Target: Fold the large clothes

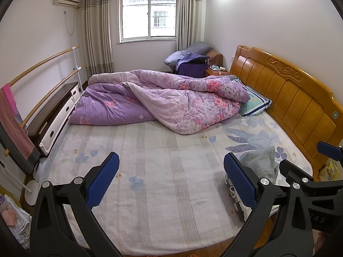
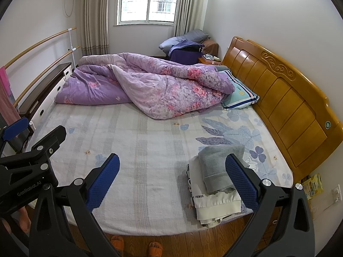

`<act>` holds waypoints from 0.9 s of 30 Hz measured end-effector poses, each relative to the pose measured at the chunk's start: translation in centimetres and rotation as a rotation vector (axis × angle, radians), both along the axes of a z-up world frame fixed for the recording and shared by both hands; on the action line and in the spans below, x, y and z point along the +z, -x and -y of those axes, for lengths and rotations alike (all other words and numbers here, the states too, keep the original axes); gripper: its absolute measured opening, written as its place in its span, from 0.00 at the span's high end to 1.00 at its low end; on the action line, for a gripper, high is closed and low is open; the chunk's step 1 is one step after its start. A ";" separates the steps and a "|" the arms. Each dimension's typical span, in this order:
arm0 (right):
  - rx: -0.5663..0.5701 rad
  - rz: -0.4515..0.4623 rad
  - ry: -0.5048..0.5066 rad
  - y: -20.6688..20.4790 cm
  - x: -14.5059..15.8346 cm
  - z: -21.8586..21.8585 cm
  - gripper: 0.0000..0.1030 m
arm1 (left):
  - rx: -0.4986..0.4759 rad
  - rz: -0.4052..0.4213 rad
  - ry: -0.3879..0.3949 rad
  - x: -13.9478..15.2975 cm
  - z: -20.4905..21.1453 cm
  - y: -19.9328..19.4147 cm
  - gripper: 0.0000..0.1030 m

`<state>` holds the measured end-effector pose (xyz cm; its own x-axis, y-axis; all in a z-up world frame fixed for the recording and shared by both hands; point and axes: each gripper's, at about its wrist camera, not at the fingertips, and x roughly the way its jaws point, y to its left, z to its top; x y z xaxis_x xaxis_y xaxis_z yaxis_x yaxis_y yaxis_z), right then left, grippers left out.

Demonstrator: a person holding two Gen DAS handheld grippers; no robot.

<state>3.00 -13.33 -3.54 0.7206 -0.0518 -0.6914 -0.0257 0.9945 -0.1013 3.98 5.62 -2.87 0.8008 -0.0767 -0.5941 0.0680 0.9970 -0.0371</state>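
Grey sweatshirt (image 2: 216, 167) on white garment (image 2: 214, 201) sits stacked lower right, seemingly already folded, while left gripper (image 1: 171, 184) and right gripper (image 2: 172, 182) hover wide open, empty.

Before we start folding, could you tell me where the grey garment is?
The folded grey fabric garment lies on a white garment, at the bed's near right corner by the wooden headboard.

Both grippers are hovering over the near edge of the bed (image 2: 150, 150), the left gripper (image 1: 171, 184) beside the right gripper (image 2: 172, 182). Folded clothes (image 2: 214, 180) are lying just ahead-right of the latter; farther ahead a quilt (image 2: 150, 85) is sprawling, a pillow (image 2: 240, 96) at its right against the headboard (image 2: 289, 98).
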 end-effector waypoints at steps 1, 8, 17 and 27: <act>0.000 0.001 -0.001 0.0 0.0 0.0 0.08 | 0.000 0.000 0.000 0.0 0.0 0.0 0.05; 0.000 -0.001 0.000 -0.1 0.0 0.0 0.08 | -0.002 0.000 0.000 0.1 0.0 -0.1 0.05; -0.002 -0.001 0.000 -0.1 -0.1 0.2 0.08 | -0.004 -0.002 0.000 -0.5 -0.3 0.0 0.05; -0.003 -0.008 0.000 -0.3 -0.3 1.0 0.08 | -0.012 -0.014 -0.002 -0.9 -1.0 0.0 0.05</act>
